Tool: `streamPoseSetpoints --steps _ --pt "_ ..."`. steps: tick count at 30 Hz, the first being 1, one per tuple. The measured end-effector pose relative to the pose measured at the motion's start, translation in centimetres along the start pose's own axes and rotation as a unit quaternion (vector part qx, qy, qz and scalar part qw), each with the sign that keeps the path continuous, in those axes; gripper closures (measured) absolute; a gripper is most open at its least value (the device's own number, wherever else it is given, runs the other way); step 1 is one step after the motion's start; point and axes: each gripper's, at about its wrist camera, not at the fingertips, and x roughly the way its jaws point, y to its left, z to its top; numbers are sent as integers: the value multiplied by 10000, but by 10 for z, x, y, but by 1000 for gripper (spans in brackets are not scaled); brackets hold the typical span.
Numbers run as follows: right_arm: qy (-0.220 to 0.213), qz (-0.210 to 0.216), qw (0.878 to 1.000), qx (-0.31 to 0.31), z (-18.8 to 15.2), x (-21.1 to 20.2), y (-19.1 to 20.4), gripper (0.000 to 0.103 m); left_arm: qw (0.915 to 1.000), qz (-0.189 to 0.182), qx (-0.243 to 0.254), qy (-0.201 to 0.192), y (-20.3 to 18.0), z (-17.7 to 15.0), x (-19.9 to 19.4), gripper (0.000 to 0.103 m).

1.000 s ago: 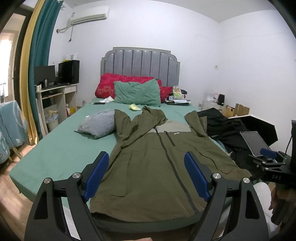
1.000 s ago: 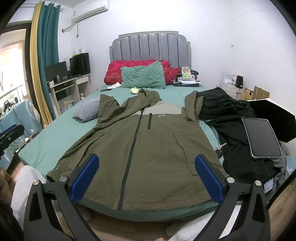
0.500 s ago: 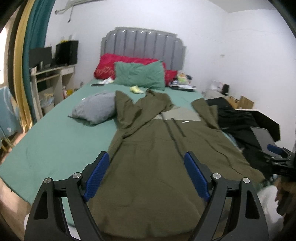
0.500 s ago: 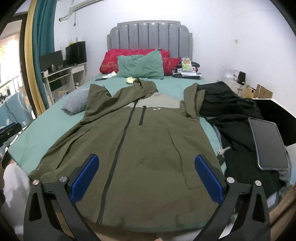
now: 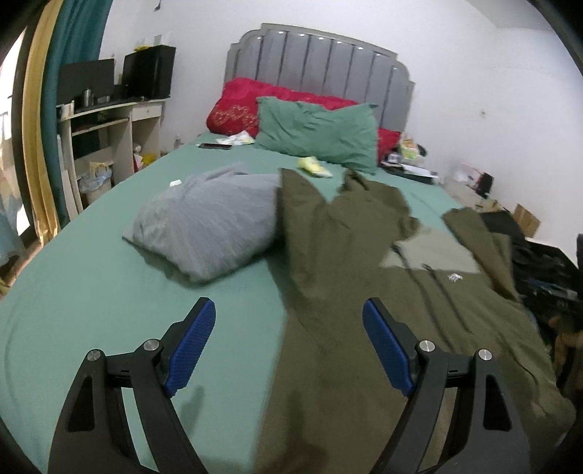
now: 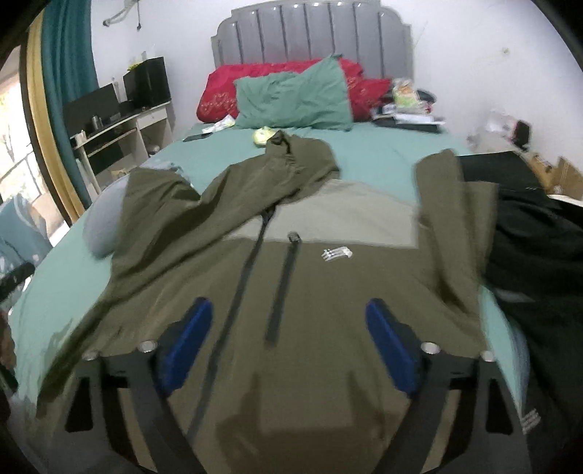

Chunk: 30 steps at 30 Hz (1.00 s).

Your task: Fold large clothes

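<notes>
An olive-green hooded jacket [image 6: 328, 291] lies flat, front up and zipped, on the green bed sheet [image 5: 91, 291]; its sleeves are folded up beside the hood. In the left wrist view the jacket [image 5: 364, 291] fills the right half. My left gripper [image 5: 289, 328] hovers open over the jacket's left edge and the sheet, nothing between its blue pads. My right gripper [image 6: 289, 328] hangs above the jacket's chest, over the zipper [image 6: 244, 277]; its jaws are closing, still apart, and no cloth is between the pads.
A grey pillow [image 5: 207, 226] lies left of the jacket. Green pillow [image 6: 295, 98] and red pillow [image 6: 226, 94] rest at the grey headboard [image 6: 313, 32]. Black clothes [image 6: 535, 237] are heaped on the bed's right side. A desk [image 5: 109, 120] stands left of the bed.
Both grippers have moved forward and down over the bed, from past its foot to above the jacket. The right gripper's pads stand closer together than before.
</notes>
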Motion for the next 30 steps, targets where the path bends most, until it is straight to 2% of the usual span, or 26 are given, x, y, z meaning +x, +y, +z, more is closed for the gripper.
streamPoseSetpoints --steps 2,6,9,11,15,16,17,18,19,21,25,30 --pt "57 45 10000 25 20 40 1 31 9998 144 -149 -35 18 8 28 17" --pt "177 236 9995 123 62 131 9 36 9975 580 -320 262 52 6 69 18" --pt "388 289 9981 375 89 200 12 37 9942 659 -706 477 74 -6 77 18" --pt "440 181 9971 594 101 227 9 37 9928 637 -813 602 81 -7 81 18" --pt "705 336 9888 1273 112 277 5 37 9932 591 -850 525 85 0 81 18" --pt "803 404 9858 1421 111 285 6 51 9930 596 -871 523 84 0 80 18" --pt "784 405 9858 1426 111 285 9 66 9931 542 -903 516 85 1 79 18" --pt "721 232 9884 1315 114 279 13 88 9933 508 -909 511 83 2 79 18" --pt "634 127 9902 1240 118 272 14 99 9935 493 -889 504 81 4 79 18" --pt "211 98 9938 1088 127 235 16 101 9945 531 -798 419 75 8 76 18" --pt "-260 -305 9968 694 141 160 16 101 9959 482 -670 377 63 12 72 18" --pt "-280 -1049 9917 688 122 87 -25 101 9962 199 -726 435 47 14 63 18"
